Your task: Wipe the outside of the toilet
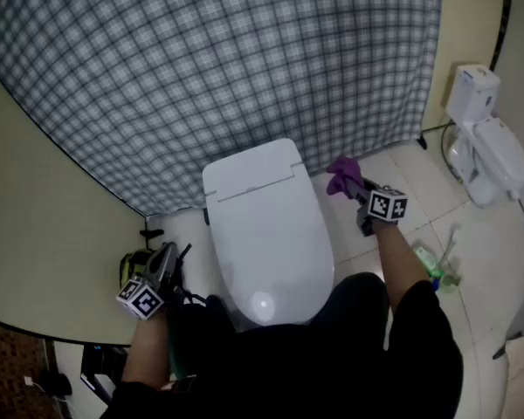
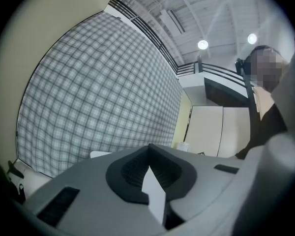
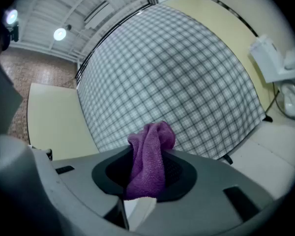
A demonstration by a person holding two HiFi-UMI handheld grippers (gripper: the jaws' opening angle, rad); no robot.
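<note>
The left tongs are being held shut on nothing, left of the white closed-lid ceramic toilet. A crumpled purple terry cloth is being clamped by the right tongs near the toilet's rear right side, before a grey plaid curtain.

The white toilet fills the centre of the head view, glossy, its lid down. The purple cloth sits just off its upper right corner, bunched upright, pinched in the right gripper
</note>
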